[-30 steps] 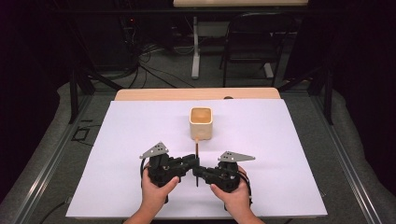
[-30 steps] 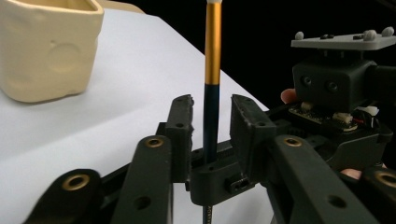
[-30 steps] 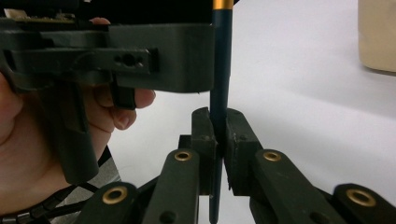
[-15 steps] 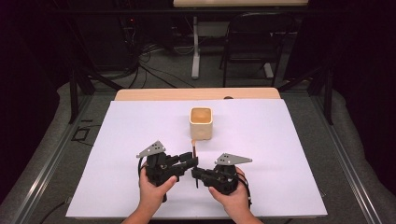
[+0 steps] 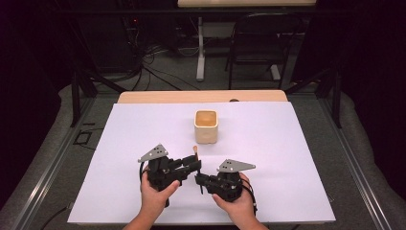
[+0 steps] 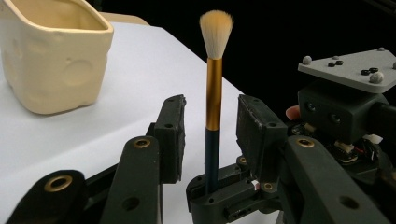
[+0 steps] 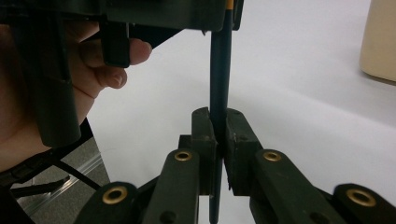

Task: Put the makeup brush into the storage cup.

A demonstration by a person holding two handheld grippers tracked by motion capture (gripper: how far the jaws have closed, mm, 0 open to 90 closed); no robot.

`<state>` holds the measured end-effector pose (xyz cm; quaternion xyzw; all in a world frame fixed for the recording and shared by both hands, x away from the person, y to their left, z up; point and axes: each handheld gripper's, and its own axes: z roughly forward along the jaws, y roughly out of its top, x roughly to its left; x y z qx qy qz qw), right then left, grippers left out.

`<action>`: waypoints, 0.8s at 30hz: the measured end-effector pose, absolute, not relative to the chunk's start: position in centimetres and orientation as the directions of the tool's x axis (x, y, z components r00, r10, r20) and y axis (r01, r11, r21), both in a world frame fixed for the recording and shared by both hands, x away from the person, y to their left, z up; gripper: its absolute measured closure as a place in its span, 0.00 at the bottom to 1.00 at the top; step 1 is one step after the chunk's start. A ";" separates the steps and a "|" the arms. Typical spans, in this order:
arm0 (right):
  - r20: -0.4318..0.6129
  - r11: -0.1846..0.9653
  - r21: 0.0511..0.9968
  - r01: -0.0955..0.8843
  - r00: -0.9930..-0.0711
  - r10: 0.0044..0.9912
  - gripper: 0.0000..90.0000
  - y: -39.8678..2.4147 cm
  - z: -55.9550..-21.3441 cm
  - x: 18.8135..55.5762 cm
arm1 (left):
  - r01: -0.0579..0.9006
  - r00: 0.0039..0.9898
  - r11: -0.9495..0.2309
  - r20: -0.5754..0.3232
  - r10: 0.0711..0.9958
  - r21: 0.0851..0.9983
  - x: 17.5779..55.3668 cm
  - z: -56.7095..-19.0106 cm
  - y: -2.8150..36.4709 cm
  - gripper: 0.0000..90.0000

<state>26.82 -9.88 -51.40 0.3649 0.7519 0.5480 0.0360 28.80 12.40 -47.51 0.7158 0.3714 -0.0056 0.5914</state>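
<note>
A makeup brush (image 6: pixel 213 93) with a dark handle, gold ferrule and cream bristles stands upright. My right gripper (image 7: pixel 219 122) is shut on the brush's lower handle (image 7: pixel 219 70). My left gripper (image 6: pixel 212 109) brackets the brush higher up. Its jaws have just been closing, and a gap shows on each side of the brush, so the pads (image 6: pixel 170 133) do not touch it. In the high view the left gripper (image 5: pixel 194 164) and right gripper (image 5: pixel 200 181) meet near the table's front, with the brush (image 5: pixel 195 152) between them. A cream ceramic cup (image 5: pixel 207 127) stands open beyond them.
A white sheet (image 5: pixel 287 143) covers the table, with a wooden strip (image 5: pixel 158 97) at its far edge. The cup (image 6: pixel 56 60) is close on the left of the left gripper view. A chair (image 5: pixel 258 43) and cables lie on the dark floor beyond.
</note>
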 end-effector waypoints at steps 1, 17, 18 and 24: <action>0.345 0.134 0.850 0.509 -0.732 0.588 0.93 -9.9 -51.4 26.8 | 0.538 0.725 -0.025 -0.447 0.524 0.843 28.8 -47.5 12.4 0.69; 0.318 0.168 0.854 0.492 -0.751 0.579 0.93 -9.5 -51.5 26.6 | 0.536 0.724 -0.020 -0.447 0.526 0.844 28.8 -47.1 12.7 0.76; 0.322 0.170 0.851 0.497 -0.749 0.579 0.93 -9.4 -51.5 26.5 | 0.536 0.723 -0.020 -0.447 0.527 0.844 28.8 -47.1 12.7 0.76; 0.318 0.166 0.856 0.489 -0.753 0.576 0.93 -9.3 -51.6 26.5 | 0.537 0.721 -0.023 -0.444 0.532 0.843 28.8 -47.1 12.8 0.79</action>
